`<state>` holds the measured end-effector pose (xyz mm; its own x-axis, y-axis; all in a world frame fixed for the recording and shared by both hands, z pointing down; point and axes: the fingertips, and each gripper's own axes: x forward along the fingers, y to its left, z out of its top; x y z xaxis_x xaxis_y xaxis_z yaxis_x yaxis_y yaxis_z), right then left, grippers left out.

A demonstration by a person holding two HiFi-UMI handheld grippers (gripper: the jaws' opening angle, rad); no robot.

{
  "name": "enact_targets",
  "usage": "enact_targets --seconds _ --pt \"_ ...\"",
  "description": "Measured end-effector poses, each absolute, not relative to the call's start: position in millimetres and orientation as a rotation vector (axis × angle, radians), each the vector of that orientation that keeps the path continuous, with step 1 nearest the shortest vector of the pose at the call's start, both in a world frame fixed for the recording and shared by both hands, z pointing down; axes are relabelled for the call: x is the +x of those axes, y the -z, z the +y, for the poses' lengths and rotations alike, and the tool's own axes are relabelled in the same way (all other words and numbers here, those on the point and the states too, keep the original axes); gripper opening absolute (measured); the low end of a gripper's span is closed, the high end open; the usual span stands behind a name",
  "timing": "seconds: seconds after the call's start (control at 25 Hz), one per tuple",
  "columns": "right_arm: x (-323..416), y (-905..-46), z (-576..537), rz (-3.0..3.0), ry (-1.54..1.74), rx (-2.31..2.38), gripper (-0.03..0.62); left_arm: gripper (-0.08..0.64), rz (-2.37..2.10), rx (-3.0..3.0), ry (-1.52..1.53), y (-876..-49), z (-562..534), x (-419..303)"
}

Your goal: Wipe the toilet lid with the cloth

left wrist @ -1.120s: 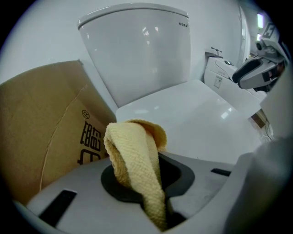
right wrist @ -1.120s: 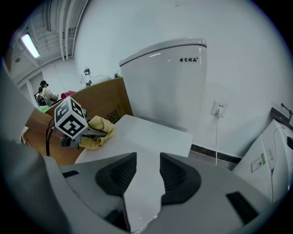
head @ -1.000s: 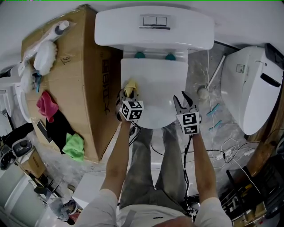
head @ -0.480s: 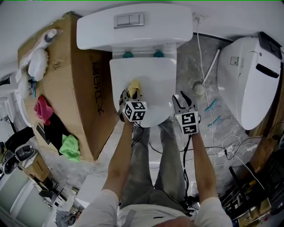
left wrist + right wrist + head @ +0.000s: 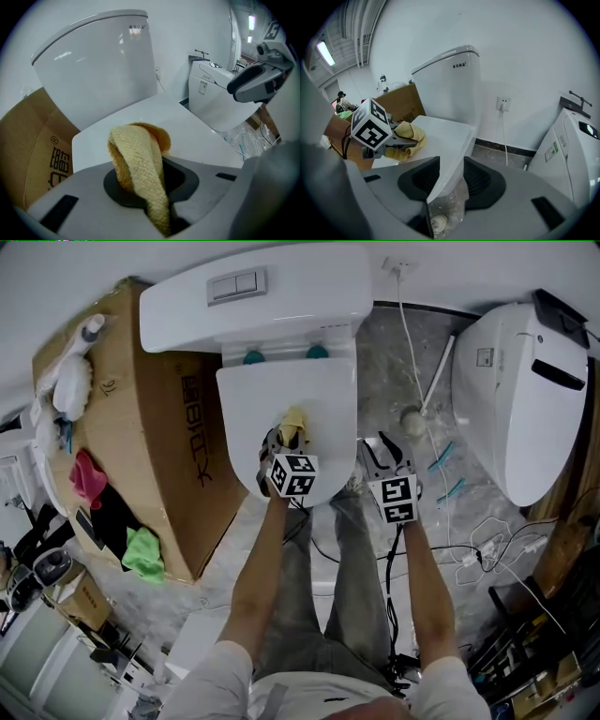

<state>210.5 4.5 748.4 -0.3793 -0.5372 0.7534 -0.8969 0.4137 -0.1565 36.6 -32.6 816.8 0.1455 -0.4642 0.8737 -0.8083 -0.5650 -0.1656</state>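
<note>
The white toilet lid [image 5: 253, 404] is down, below the tank [image 5: 253, 292]. My left gripper [image 5: 287, 441] is shut on a yellow cloth [image 5: 293, 423] and holds it on the lid near its middle front. In the left gripper view the cloth [image 5: 140, 159] bulges up out of the jaws over the lid [image 5: 192, 126]. My right gripper [image 5: 382, 452] is open at the lid's right front edge. In the right gripper view the lid's edge [image 5: 450, 140] runs between the spread jaws of the right gripper [image 5: 450, 180], and the cloth [image 5: 414, 136] shows at the left gripper's tips.
A large cardboard box [image 5: 159, 427] stands left of the toilet, with pink [image 5: 84, 474] and green [image 5: 142, 554] cloths on it. A second white toilet [image 5: 525, 381] stands at the right. A toilet brush [image 5: 412, 418] and cables lie on the floor between them.
My left gripper has slid the cloth from the lid's left edge rightward to about its middle. The right gripper stays by the lid's right edge.
</note>
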Motion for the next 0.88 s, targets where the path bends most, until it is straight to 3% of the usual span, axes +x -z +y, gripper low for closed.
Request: enact_targets --seconds 0.88 --pt "249 -757 46 -2.035 -0.803 1.229 0.172 0.08 -1.015 2.233 -1.375 -823 4 144"
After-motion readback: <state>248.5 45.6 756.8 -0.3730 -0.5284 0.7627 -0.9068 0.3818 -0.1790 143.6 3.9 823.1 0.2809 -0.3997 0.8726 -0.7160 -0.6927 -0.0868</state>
